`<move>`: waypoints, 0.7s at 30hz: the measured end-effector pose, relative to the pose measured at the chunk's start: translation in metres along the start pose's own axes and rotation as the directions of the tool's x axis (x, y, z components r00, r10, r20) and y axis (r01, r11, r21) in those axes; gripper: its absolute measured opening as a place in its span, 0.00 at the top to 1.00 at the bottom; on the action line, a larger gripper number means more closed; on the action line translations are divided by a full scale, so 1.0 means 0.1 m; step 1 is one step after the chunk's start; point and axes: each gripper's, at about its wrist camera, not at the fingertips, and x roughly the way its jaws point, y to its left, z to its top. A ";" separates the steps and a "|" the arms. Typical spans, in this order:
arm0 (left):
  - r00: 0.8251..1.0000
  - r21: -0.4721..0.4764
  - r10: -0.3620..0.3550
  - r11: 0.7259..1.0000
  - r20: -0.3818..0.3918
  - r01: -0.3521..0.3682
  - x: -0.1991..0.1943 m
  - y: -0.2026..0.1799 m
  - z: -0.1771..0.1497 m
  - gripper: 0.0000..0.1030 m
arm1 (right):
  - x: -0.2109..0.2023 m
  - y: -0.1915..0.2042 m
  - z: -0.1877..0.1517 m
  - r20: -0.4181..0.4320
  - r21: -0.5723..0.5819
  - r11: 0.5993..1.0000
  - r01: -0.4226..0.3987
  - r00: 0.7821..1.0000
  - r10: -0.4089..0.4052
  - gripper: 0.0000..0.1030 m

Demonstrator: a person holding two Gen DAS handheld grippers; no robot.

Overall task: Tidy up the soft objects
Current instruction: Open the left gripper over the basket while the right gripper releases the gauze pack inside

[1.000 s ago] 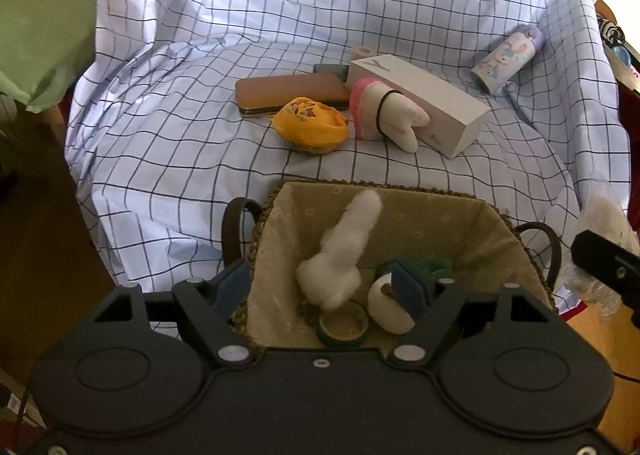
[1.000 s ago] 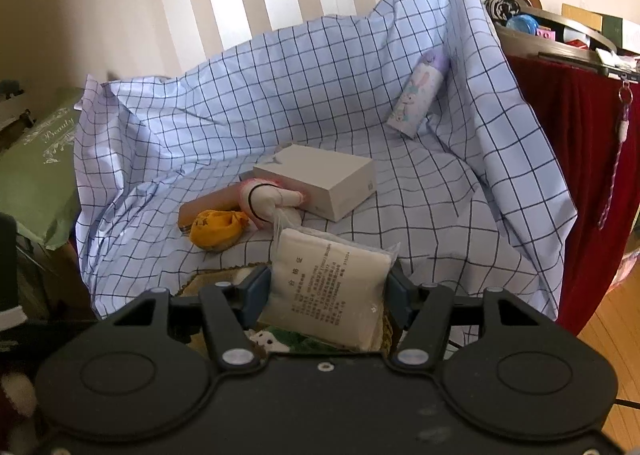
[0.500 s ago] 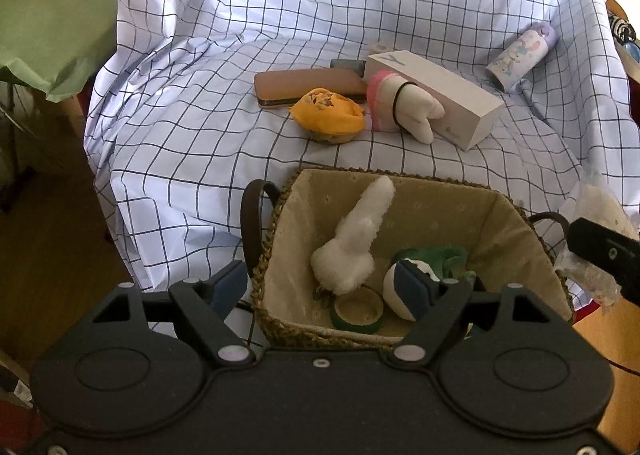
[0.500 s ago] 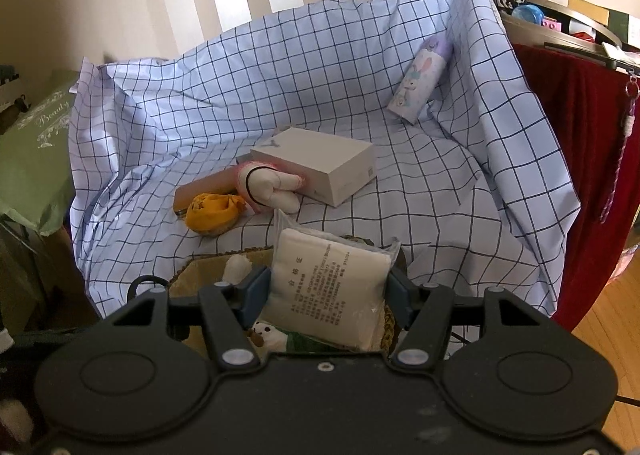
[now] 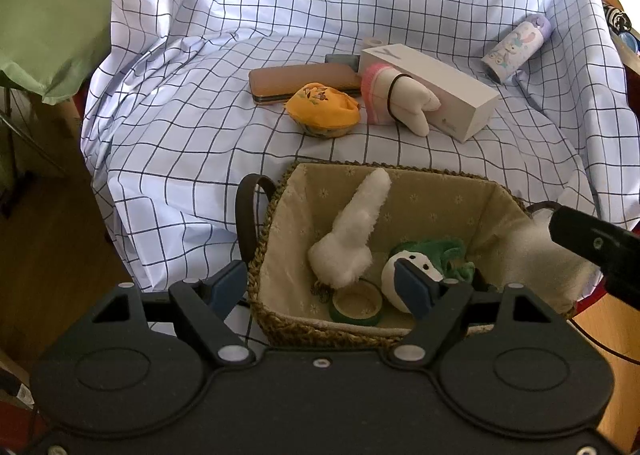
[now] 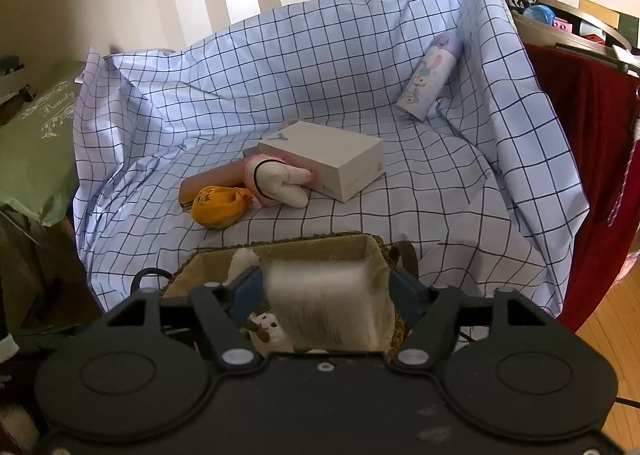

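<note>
Grippers first. We find the right gripper (image 6: 326, 295) with its jaws just opened wider; the white pouch (image 6: 326, 307) sits between them, motion-blurred, and the blue pads look clear of its sides. We rate this gripper as spread, with nothing pinched. The pouch is over the basket (image 6: 280, 251), at its near right end. From the left wrist view the same pouch (image 5: 536, 255) shows blurred at the basket's right rim, beneath the right gripper's dark finger.

We find the left gripper (image 5: 322, 289) spread too, holding nothing. Its left finger stands outside the basket (image 5: 276, 223), beside the dark handle; its right finger stands over the inside.

Inside the basket lie a white fluffy toy (image 5: 352, 239), leaning on the liner, a snowman plush (image 5: 404, 275) with green cloth, and a green ring (image 5: 356, 305).

Beyond the basket, on the checked sheet (image 5: 180, 135), we note a yellow pouch (image 5: 322, 111), a pink-and-cream plush (image 5: 396, 101) touching a white box (image 5: 440, 83), a brown case (image 5: 296, 81) behind the yellow pouch, and a patterned bottle (image 5: 516, 49) well apart to the right. A green cushion (image 5: 44, 23) lies at far left.
</note>
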 end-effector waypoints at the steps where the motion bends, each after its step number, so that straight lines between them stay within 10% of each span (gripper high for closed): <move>1: 1.000 -0.001 0.001 1.000 0.000 -0.001 0.00 0.00 0.00 0.26 | 0.00 0.00 0.00 0.000 0.000 1.000 0.001 1.000 -0.001 0.31; 21: 1.000 0.005 0.001 1.000 0.003 -0.001 -0.01 0.02 -0.02 0.26 | 0.02 -0.02 -0.02 -0.014 0.013 1.000 0.001 1.000 -0.001 0.31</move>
